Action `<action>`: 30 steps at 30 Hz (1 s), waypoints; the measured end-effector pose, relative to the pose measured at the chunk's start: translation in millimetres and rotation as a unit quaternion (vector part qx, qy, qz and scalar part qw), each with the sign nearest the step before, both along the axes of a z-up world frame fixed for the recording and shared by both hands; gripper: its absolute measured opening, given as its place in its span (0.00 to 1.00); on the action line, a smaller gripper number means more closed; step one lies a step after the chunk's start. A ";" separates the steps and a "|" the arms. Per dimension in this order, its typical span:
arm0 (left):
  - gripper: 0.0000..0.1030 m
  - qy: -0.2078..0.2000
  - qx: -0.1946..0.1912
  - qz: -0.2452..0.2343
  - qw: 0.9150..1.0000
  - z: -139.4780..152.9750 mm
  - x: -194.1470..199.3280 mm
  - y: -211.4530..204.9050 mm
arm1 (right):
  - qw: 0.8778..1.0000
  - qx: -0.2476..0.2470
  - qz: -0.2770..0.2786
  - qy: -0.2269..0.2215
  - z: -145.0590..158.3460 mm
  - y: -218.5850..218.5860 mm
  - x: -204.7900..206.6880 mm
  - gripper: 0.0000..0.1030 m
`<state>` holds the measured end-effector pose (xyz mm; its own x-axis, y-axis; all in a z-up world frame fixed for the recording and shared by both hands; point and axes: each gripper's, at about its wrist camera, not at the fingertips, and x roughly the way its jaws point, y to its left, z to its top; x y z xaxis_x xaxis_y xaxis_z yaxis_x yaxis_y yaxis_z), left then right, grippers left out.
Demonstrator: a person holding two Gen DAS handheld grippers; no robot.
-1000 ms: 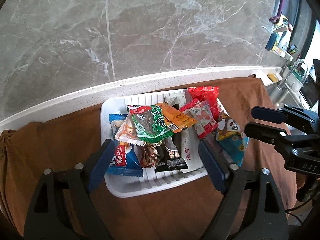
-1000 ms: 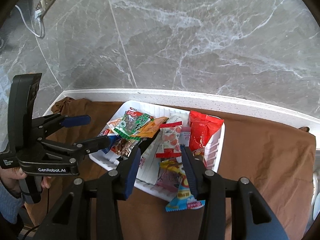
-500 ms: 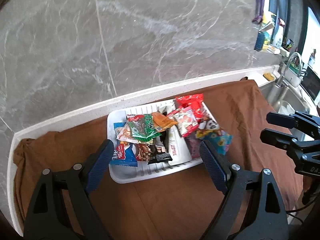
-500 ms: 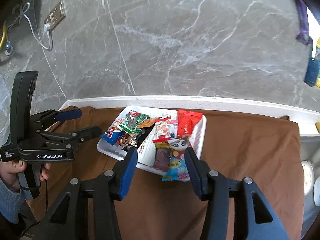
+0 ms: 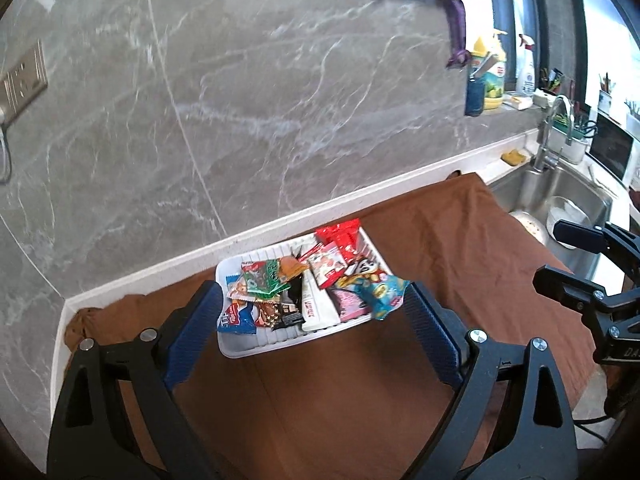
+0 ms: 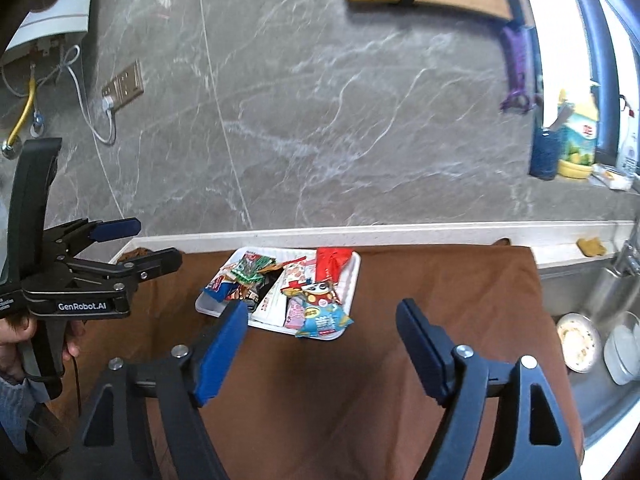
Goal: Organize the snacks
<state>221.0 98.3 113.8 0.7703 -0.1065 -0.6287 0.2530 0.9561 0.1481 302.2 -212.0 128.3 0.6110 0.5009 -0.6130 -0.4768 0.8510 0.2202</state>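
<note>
A white tray (image 5: 280, 346) lies on a brown cloth (image 5: 440, 240) against the marble wall, piled with several snack packets. Among them are a red packet (image 5: 340, 236), a green packet (image 5: 262, 278) and a blue packet (image 5: 384, 294) that hangs over the tray's near rim. My left gripper (image 5: 312, 292) hovers back from the tray, jaws opening, nothing between them. At the right edge of this view is my right gripper (image 5: 564, 258). In the right wrist view the tray (image 6: 353, 280) sits beyond my right gripper (image 6: 320, 308), whose jaws are opening and empty. My left gripper (image 6: 154, 242) hangs at the left.
A steel sink (image 6: 600, 292) with a plate (image 6: 578, 342) and bowls lies right of the cloth, its faucet (image 5: 550, 132) behind it. Bottles stand on the ledge (image 5: 492, 76). A wall socket (image 6: 122, 86) with a plugged cable is upper left. A hand (image 6: 16, 332) holds the left gripper.
Both grippers have drawn back and up from the tray, which now looks smaller and farther off. The right jaws have spread much wider. The packets lie as before.
</note>
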 end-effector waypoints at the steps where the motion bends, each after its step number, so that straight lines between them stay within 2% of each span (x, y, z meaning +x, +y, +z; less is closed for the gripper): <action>1: 0.90 -0.004 0.002 0.000 1.000 3.3 -5.7 -3.4 | 1.000 0.002 -0.003 -0.002 2.2 -4.7 -3.9 0.77; 17: 0.90 -0.032 0.020 -0.006 0.999 31.8 -73.2 -44.7 | 1.000 0.007 -0.020 -0.014 14.4 -50.9 -50.4 0.77; 30: 0.90 -0.041 0.021 -0.017 0.999 37.7 -99.0 -57.9 | 0.999 0.012 -0.030 -0.016 18.7 -73.4 -73.5 0.77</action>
